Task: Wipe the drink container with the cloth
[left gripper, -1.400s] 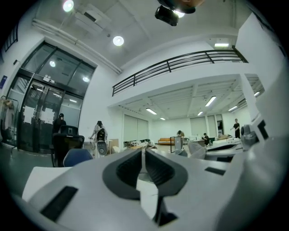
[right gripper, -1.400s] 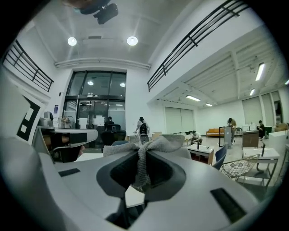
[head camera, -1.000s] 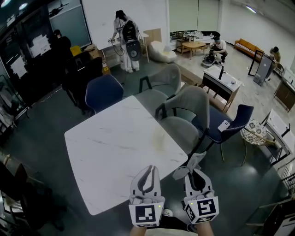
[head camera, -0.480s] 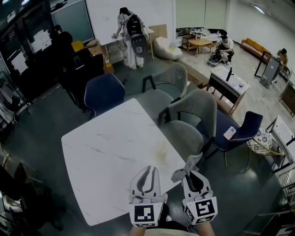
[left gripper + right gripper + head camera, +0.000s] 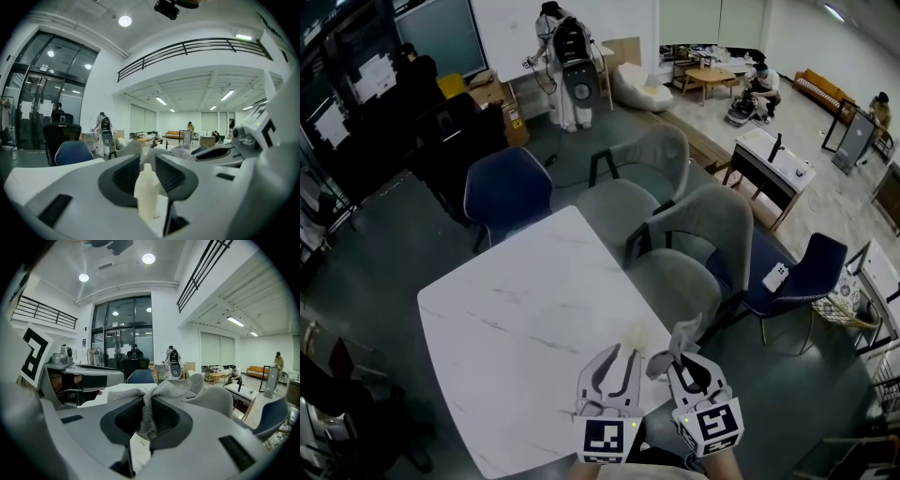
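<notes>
A small pale plastic bottle stands upright on the white marble table, near its right front corner. In the head view the bottle is a faint pale shape at the tips of my left gripper. In the left gripper view my left gripper has its jaws a little apart and the bottle between them; they have just been opening. My right gripper, close beside it on the right, is shut on a grey cloth. The cloth bunches out past the right gripper.
Grey chairs stand against the table's right side and a blue chair at its far end. Another blue chair sits further right. People work far across the room.
Both grippers have moved forward and down over the table's near corner, up to the bottle. The left jaws, closed before, now stand slightly apart. The cloth stays in the right gripper.
</notes>
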`<act>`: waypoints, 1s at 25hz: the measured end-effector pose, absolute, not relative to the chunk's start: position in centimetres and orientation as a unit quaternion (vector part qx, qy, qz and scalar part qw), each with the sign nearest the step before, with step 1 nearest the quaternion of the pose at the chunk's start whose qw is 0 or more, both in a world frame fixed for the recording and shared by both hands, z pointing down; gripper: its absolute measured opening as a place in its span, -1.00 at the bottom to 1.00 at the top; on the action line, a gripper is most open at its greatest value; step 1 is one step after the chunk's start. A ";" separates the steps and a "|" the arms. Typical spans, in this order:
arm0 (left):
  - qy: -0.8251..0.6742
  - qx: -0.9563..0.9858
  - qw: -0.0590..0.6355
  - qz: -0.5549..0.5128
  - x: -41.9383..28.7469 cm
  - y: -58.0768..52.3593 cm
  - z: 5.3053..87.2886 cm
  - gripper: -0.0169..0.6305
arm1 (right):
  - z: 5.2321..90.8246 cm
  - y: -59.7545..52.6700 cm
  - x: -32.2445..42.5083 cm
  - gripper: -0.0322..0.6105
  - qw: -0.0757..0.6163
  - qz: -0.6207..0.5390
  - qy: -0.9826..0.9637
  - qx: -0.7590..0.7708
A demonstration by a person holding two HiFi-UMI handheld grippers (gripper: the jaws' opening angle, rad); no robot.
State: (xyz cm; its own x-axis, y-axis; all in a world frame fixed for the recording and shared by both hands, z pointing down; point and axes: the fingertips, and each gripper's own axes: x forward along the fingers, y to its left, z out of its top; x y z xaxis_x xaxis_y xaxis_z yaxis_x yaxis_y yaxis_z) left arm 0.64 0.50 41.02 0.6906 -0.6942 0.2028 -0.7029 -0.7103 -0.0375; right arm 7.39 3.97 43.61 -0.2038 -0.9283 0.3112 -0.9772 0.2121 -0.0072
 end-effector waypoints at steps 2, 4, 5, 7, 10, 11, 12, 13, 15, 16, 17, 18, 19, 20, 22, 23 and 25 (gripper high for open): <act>-0.371 0.922 0.026 0.107 1.0 -0.2 41.6 -0.55 | 44.4 3.2 7.3 -0.76 0.129 0.108 -0.772 0.612; -0.365 0.924 0.031 0.113 1.3 -0.7 42.2 -0.54 | 44.9 2.7 7.2 -0.76 0.139 0.114 -0.775 0.606; -0.363 0.924 0.035 0.116 1.4 -0.9 42.3 -0.53 | 45.2 2.5 7.2 -0.76 0.144 0.117 -0.776 0.603; -0.362 0.924 0.043 0.119 1.4 -1.3 42.6 -0.53 | 45.6 2.1 7.1 -0.77 0.153 0.120 -0.778 0.598; -0.357 0.925 0.039 0.123 1.6 -2.0 42.8 -0.53 | 46.1 1.5 6.9 -0.76 0.162 0.122 -0.782 0.589; -0.356 0.925 0.041 0.123 1.7 -2.1 42.9 -0.53 | 46.2 1.4 6.8 -0.76 0.166 0.124 -0.784 0.586; -0.355 0.926 0.044 0.124 1.8 -2.2 43.0 -0.52 | 46.4 1.4 6.8 -0.76 0.170 0.125 -0.785 0.582; -0.353 0.926 0.046 0.125 1.9 -2.3 43.0 -0.52 | 46.6 1.4 6.7 -0.77 0.175 0.126 -0.788 0.577; -0.349 0.927 0.047 0.129 2.2 -2.4 43.1 -0.52 | 47.0 1.4 6.4 -0.77 0.184 0.129 -0.794 0.564; -0.347 0.927 0.050 0.131 2.4 -2.4 43.0 -0.52 | 47.1 1.4 6.3 -0.76 0.187 0.131 -0.798 0.558; -0.345 0.928 0.049 0.134 2.5 -2.4 43.0 -0.52 | 47.3 1.4 6.3 -0.76 0.188 0.133 -0.801 0.552; -0.340 0.929 0.040 0.138 2.7 -2.3 43.0 -0.52 | 47.4 1.4 6.3 -0.77 0.188 0.134 -0.804 0.548; -0.335 0.931 0.028 0.143 2.9 -2.3 43.1 -0.52 | 47.5 1.3 6.3 -0.76 0.188 0.136 -0.807 0.543; -0.332 0.932 0.021 0.146 3.1 -2.1 43.2 -0.52 | 47.6 1.2 6.2 -0.77 0.190 0.139 -0.811 0.536; -0.332 0.931 0.022 0.149 3.5 -2.0 43.1 -0.52 | 47.6 1.1 5.9 -0.76 0.193 0.142 -0.819 0.522; -0.333 0.931 0.023 0.152 3.6 -1.9 43.2 -0.52 | 47.7 0.9 5.8 -0.76 0.192 0.142 -0.823 0.516; -0.338 0.927 0.026 0.159 3.8 -1.8 43.9 -0.52 | 47.7 0.8 5.8 -0.77 0.193 0.143 -0.829 0.505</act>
State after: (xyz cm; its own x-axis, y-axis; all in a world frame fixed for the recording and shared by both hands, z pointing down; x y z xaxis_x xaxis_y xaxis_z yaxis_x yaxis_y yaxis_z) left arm 3.76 -1.78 43.89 0.7215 -0.6180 0.3123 -0.6345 -0.7706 -0.0589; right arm 5.82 0.77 47.73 -0.4163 -0.7820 0.4639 -0.8922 0.4497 -0.0425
